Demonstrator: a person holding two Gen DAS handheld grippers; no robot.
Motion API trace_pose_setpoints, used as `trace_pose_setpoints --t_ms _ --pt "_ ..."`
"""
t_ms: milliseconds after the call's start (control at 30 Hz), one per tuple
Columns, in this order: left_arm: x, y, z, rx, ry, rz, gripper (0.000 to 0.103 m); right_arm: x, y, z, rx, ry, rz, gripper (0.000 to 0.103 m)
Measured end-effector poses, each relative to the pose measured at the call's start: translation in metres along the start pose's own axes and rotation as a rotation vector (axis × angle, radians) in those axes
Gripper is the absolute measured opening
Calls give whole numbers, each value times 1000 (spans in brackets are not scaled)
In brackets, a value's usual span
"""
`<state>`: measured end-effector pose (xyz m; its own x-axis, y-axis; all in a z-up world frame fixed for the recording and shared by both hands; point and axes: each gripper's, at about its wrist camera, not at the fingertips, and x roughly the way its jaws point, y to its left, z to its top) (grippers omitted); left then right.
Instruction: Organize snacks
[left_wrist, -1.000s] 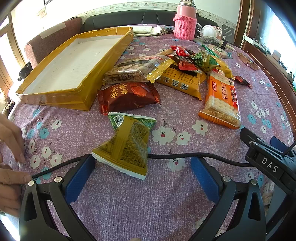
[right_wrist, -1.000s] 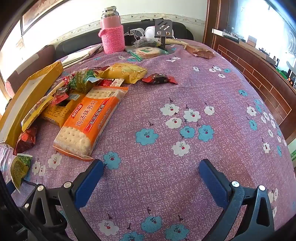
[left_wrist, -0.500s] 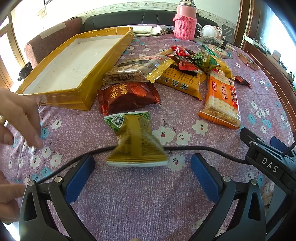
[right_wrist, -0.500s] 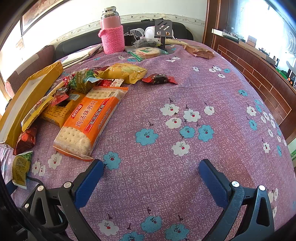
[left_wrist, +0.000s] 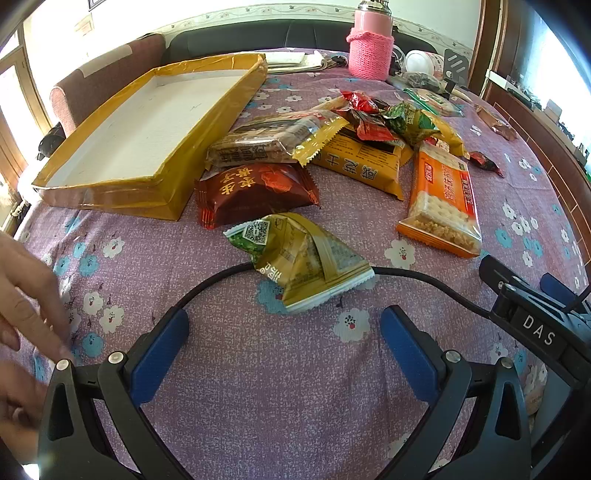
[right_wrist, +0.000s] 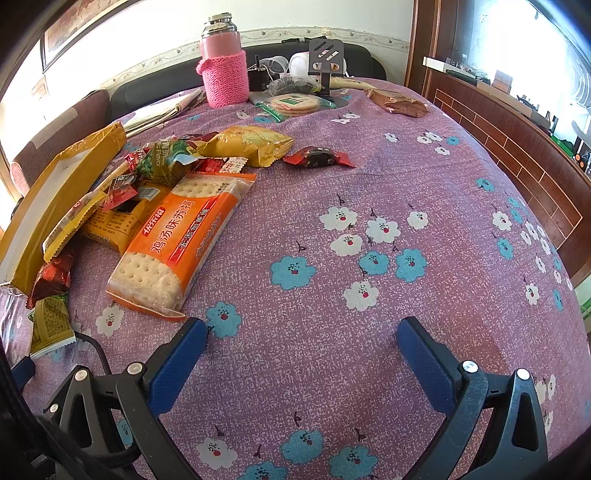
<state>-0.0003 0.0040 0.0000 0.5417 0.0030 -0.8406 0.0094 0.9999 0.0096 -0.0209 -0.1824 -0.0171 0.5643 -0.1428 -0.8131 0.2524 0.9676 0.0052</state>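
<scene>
The left tongs (left_wrist: 284, 332) sit low over the desk (left_wrist: 258, 387) with their blue pads spread wide and nothing between them; the right tongs (right_wrist: 301, 341) are likewise released and empty over bare flowered cloth. A bare hand (left_wrist: 26, 295) hovers at the left edge of the left view. Just ahead of the left tongs lies a green-gold packet (left_wrist: 301, 258), crumpled and tilted, resting on a black cable (left_wrist: 207, 286) that runs under it across the cloth. Beyond it is a dark red packet (left_wrist: 255, 192), then a loose heap: a clear-wrapped bar (left_wrist: 273, 142), a yellow packet (left_wrist: 364, 162), an orange cracker pack (left_wrist: 441, 199) and small wrappers. To the left of the heap stands the empty tray (left_wrist: 110, 194), its near wall just beside the red packet; a pink flask (left_wrist: 371, 48) stands far back. The step in hand looks like taking the nearest packet to the tray. To do it well, I would come in straight, close on the packet's thick middle rather than its flat sealed edge, and lift clear before swinging left, so the cable is neither pinched nor dragged along. The foil will likely slip and crush, so a gentle, square grip suits it.
</scene>
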Motion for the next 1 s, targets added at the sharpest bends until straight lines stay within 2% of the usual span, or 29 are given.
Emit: trace_pose_setpoints --t_ms 133,200,267,333,467,567,700,800,867,933,1000 --pt "-2 -8 0 22 -4 -5 103 0 1 0 -3 1 2 103" --pt "-8 -13 -1 46 -28 -9 96 -1 0 1 -8 3 10 103" --pt "-22 -19 -5 62 -66 -24 95 -3 -2 0 0 -1 28 103" --pt "-40 -23 -10 69 -111 -75 95 -7 -7 0 20 -16 48 103" --pt "-82 -27 -19 90 -209 -132 95 -26 -22 -1 45 -76 40 103" --pt "-106 -30 -22 119 -214 -211 94 -46 -42 1 69 -117 25 103" --pt "-149 -31 -28 180 -215 -359 90 -85 -67 8 84 -185 -9 103" --pt "-191 -19 -23 204 -261 -415 90 -127 -87 16 81 -257 -35 103" --pt "-231 -7 -14 224 -352 -406 90 -159 -100 24 73 -321 -57 103" --pt "-269 8 -2 243 -447 -364 90 -195 -115 34 65 -395 -92 103" --pt "-299 21 9 240 -526 -327 90 -236 -135 45 76 -475 -91 103"
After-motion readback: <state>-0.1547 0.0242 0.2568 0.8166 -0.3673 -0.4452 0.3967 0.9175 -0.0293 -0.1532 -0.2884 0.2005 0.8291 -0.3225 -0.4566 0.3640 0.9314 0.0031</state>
